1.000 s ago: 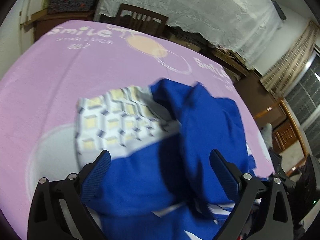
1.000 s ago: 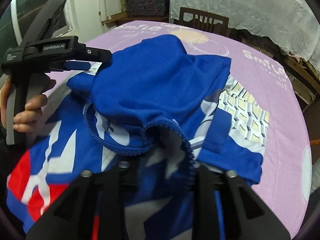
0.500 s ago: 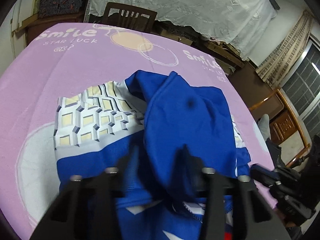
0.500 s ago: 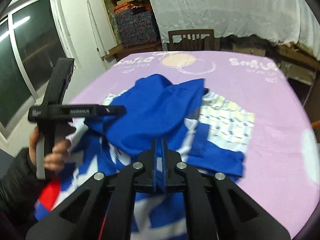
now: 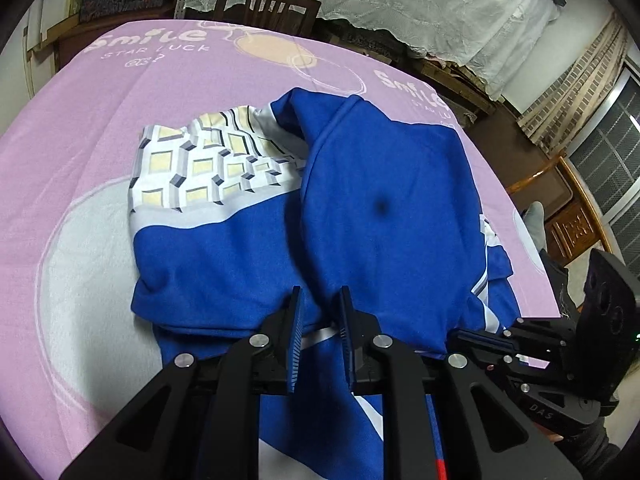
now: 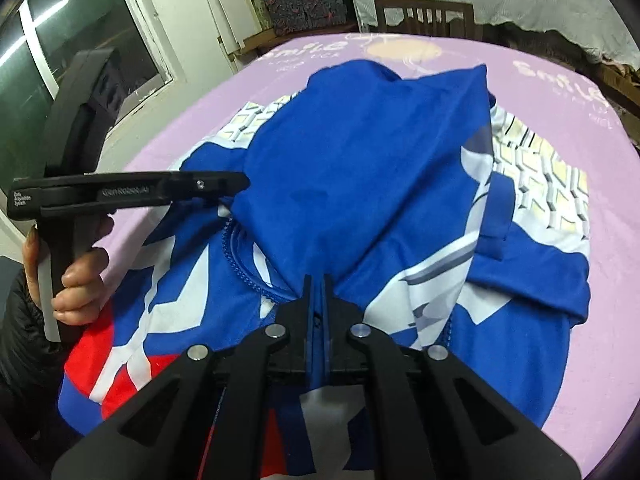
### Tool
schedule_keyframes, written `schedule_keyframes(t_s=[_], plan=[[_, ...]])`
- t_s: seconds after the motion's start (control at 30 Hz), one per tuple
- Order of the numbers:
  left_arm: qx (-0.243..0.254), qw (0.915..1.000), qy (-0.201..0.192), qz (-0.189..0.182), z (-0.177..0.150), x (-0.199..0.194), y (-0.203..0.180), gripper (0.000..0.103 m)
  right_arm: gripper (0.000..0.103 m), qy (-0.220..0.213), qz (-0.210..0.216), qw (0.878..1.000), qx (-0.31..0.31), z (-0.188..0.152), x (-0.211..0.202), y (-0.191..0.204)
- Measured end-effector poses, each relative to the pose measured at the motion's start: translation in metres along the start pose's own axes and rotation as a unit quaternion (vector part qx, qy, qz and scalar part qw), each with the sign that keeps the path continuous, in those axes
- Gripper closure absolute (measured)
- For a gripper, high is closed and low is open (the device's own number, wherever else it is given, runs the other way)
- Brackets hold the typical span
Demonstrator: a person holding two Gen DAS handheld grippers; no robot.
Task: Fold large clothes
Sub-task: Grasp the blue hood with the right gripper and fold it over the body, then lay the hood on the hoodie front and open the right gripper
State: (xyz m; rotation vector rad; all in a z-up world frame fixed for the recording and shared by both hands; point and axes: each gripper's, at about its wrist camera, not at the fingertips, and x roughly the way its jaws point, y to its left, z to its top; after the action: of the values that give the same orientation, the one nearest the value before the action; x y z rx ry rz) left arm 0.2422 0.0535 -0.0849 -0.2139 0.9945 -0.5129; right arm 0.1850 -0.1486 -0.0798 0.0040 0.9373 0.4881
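The jacket [image 6: 360,168] sits bunched on the purple table [image 5: 80,152], soft, floppy and light-ish, so its hem is the place to grab: right gripper [image 6: 317,280] clamped shut on it, left gripper [image 5: 320,300] closing in, probably pinching fabric too.

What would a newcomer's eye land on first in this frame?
A big royal-blue garment with white, red and yellow-checked panels lies heaped mid-table on the lilac printed tablecloth. Both black two-finger grippers pinch its near blue fold: the left gripper and the right gripper, whose jaws are fully shut on it.
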Motion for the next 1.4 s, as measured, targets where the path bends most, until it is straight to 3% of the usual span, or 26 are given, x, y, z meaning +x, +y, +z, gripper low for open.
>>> schedule_keyframes(t_s=[0.1, 0.23, 0.33, 0.47, 0.6, 0.77, 0.9, 0.93, 1.0, 1.1, 1.17, 1.23, 1.27, 1.3, 1.4], plan=[[0.020, 0.9994, -0.023, 0.016, 0.002, -0.016, -0.012, 0.086, 0.101, 0.006, 0.008, 1.000, 0.002, -0.002, 0.002, -0.003], [0.064, 0.9969, -0.046, 0.002, 0.017, -0.030, -0.040, 0.086, 0.099, 0.020, 0.016, 1.000, -0.008, 0.003, -0.005, -0.005], [0.093, 0.9940, -0.057, 0.009, 0.035, -0.023, -0.065, 0.077, 0.097, -0.013, 0.011, 1.000, -0.011, 0.017, -0.027, -0.005], [0.093, 0.9942, -0.053, 0.005, 0.061, 0.001, -0.079, 0.077, 0.094, -0.058, 0.000, 0.998, 0.019, 0.054, -0.039, -0.018], [0.063, 0.9969, -0.045, 0.015, 0.078, 0.028, -0.066, 0.077, 0.093, -0.079, -0.043, 0.993, 0.076, 0.094, -0.019, -0.050], [0.034, 0.9991, -0.015, 0.018, 0.082, 0.063, -0.038, 0.077, 0.093, -0.062, -0.017, 0.987, 0.145, 0.117, 0.018, -0.093], [0.019, 0.9996, -0.015, -0.011, 0.084, 0.074, -0.019, 0.077, 0.096, -0.028, -0.005, 0.982, 0.188, 0.109, 0.054, -0.125], [0.019, 0.9996, -0.014, -0.015, 0.084, 0.074, -0.017, 0.076, 0.100, -0.044, 0.015, 0.979, 0.198, 0.103, 0.056, -0.133], [0.025, 0.9994, -0.017, -0.019, 0.082, 0.074, -0.017, 0.072, 0.103, -0.049, 0.044, 0.975, 0.212, 0.099, 0.056, -0.145], [0.056, 0.9982, -0.021, -0.006, 0.076, 0.074, -0.032, 0.052, 0.103, -0.038, 0.073, 0.969, 0.235, 0.100, 0.055, -0.155], [0.089, 0.9953, -0.029, 0.022, 0.069, 0.072, -0.047, 0.029, 0.103, -0.035, 0.073, 0.969, 0.233, 0.100, 0.052, -0.155], [0.113, 0.9910, -0.041, 0.058, 0.063, 0.070, -0.058, 0.015, 0.092, -0.037, 0.061, 0.973, 0.221, 0.101, 0.043, -0.150], [0.123, 0.9886, -0.048, 0.072, 0.059, 0.067, -0.063, 0.014, 0.086, -0.044, 0.057, 0.974, 0.215, 0.102, 0.036, -0.146], [0.125, 0.9879, -0.049, 0.077, 0.059, 0.066, -0.064, 0.014, 0.074, -0.051, 0.056, 0.975, 0.211, 0.102, 0.031, -0.142], [0.110, 0.9889, -0.057, 0.082, 0.057, 0.055, -0.063, 0.014, 0.070, -0.078, 0.042, 0.979, 0.184, 0.105, 0.004, -0.122]])
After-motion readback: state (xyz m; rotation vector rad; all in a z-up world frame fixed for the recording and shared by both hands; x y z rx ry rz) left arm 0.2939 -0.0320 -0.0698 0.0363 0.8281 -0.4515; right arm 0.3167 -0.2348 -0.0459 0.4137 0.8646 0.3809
